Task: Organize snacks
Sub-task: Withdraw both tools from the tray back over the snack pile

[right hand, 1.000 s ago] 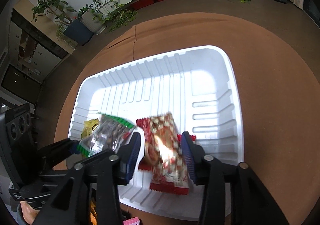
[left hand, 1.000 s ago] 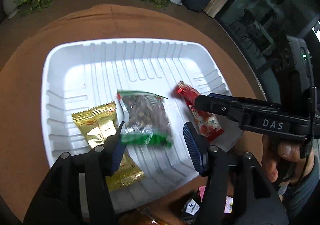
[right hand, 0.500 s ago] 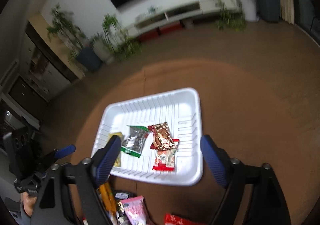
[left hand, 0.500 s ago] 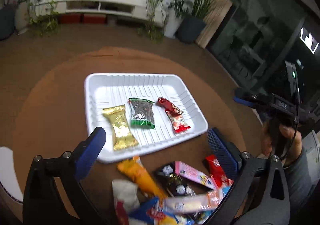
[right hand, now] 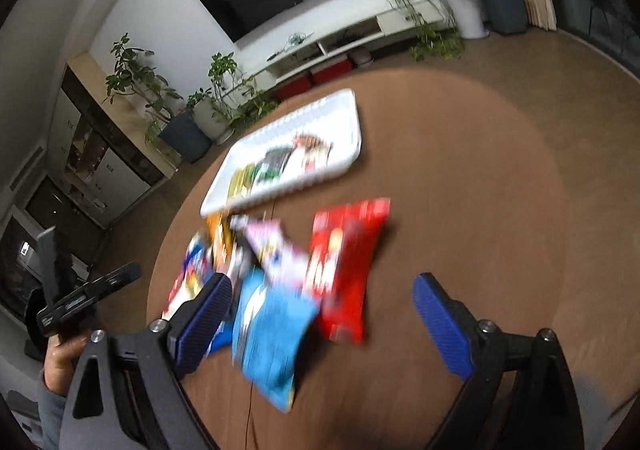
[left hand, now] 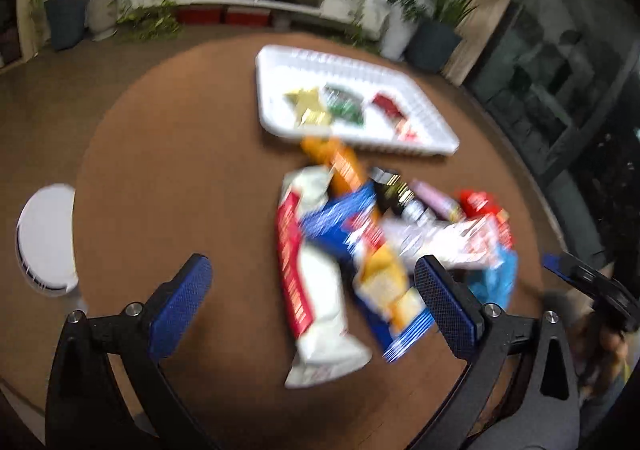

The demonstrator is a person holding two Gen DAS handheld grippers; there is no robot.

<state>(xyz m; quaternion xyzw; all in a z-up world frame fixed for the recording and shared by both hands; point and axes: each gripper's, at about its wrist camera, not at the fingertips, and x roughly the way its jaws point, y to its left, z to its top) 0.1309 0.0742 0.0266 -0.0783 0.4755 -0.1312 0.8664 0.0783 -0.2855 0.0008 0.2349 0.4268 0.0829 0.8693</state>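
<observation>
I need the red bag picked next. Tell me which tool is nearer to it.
Right. The right tool hangs open just short of the red bag, nothing between its opening jaws. The left tool hangs over the pile's other side, the red bag beyond it.

Both fisheye views are evenly lit by soft indoor light, bright on the white plastic ribbed tray (left hand: 276, 122) and dimmer toward the dark glass at the right of the left wrist view, with only faint shadows under the heap of coloured snack packets (left hand: 360, 242) on the round brown table (left hand: 180, 178). Motion blur smears the packets and tray contents so no print can be read, while the blue-padded black gripper fingers (right hand: 440, 314) stay sharp. Straight lines bow toward the edges and the corners fall off into black
</observation>
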